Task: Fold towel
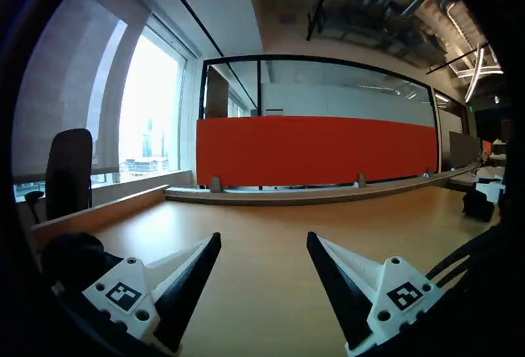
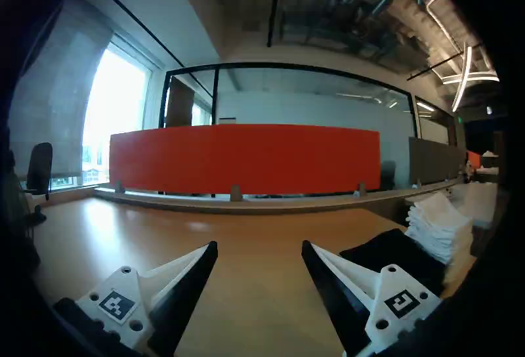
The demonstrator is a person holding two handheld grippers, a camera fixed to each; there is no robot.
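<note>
Two views look across one broad, pale wooden table [image 1: 262, 212], glossy and bare over most of its top. Along its far edge stands a long orange divider panel [image 1: 315, 150] with a glass partition behind it. A bright window [image 1: 147, 111] is off to one side with a dark office chair [image 1: 69, 173] by it, and pipes and strip lights run under the ceiling (an open-plan office, by the look).

In the right gripper view a stack of folded white towels [image 2: 441, 226] sits toward the right of the table, its layers lying level. Just in front of it a dark cloth [image 2: 387, 249] lies flat, running from the stack toward the camera. A finger hides its near end, so its long axis cannot be told.

The left tool [image 1: 263, 237] is spread wide, fingers well apart, gripping nothing, low over bare wood. The right tool [image 2: 259, 245] is likewise released and empty, one finger beside the dark cloth; whether they touch cannot be judged.
</note>
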